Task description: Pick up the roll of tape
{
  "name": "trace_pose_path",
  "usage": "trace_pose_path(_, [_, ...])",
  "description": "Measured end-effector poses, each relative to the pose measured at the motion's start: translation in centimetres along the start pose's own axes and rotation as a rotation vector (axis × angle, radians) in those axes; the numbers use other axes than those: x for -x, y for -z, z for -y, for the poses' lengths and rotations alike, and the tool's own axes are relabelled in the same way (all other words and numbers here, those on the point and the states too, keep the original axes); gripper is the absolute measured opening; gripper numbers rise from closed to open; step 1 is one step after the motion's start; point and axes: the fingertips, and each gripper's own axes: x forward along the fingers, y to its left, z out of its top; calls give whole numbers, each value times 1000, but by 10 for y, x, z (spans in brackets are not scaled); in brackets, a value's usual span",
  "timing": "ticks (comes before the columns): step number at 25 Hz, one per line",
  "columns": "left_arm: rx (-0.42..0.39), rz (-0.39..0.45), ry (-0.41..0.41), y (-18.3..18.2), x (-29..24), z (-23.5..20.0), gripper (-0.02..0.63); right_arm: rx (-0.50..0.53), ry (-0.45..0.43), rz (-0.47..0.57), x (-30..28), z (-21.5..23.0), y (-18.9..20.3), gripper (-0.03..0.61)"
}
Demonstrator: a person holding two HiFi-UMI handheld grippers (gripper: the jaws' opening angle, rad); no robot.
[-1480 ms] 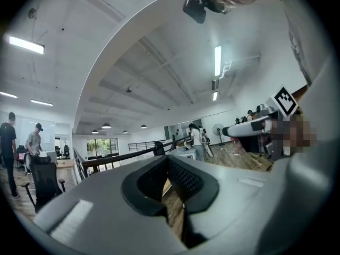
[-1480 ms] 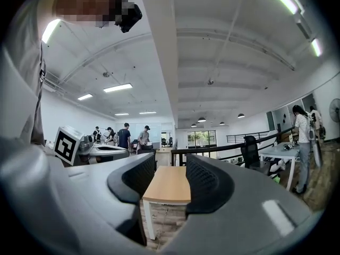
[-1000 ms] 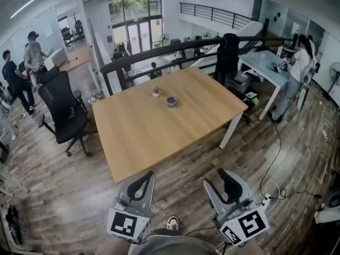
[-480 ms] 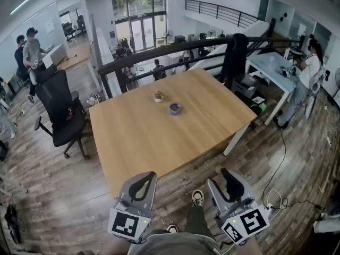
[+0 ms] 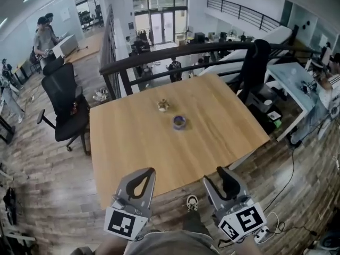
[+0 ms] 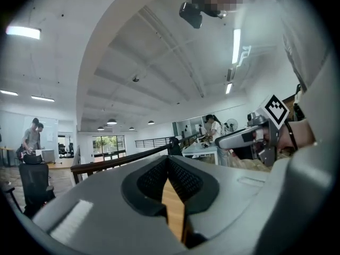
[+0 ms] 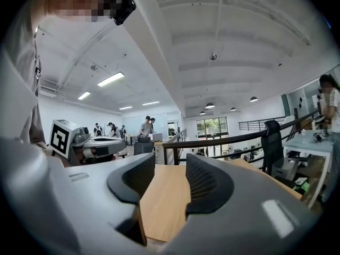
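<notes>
Change: compared with 0.5 s ago, the light wooden rectangular worktop (image 5: 133, 147) sits closer in the head view, and both tongs now overlap its near edge.
Task item: the small blue-purple roll of tape (image 5: 179, 122) lies flat on the worktop, about midway across and a little beyond the middle.
Neighbour: 1 small tan object (image 5: 163, 105) stands near the tape, on its far left side and not touching it; what it is cannot be made out.
Left tongs (image 5: 142, 180): held low over the near edge, well apart from the tape; its own view shows the 2 dark ribbed pads meeting at the tips, with only a thin sliver of wood visible below them and nothing gripped.
Right tongs (image 5: 227, 182): held beside the left pair, also well short of the tape; its own view shows the 2 pads standing apart, with bare worktop between them.
Below: 1 shoe (image 5: 192, 202) shows on the wood-plank floor (image 5: 48, 190) between the 2 tongs.
Surroundings: a black office chair (image 5: 66, 102) stands left of the worktop, and a dark railing (image 5: 175, 52) runs behind it.
</notes>
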Motion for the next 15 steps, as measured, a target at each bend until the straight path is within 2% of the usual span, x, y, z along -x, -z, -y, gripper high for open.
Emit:
trace_pose_path(8, [8, -49, -170, -4, -108, -17, 2, 32, -154, -16, -70, 109, -29, 167])
trace_pose_path(15, [10, -97, -276, 4, -152, -33, 2, 54, -240, -54, -117, 158, -25, 167])
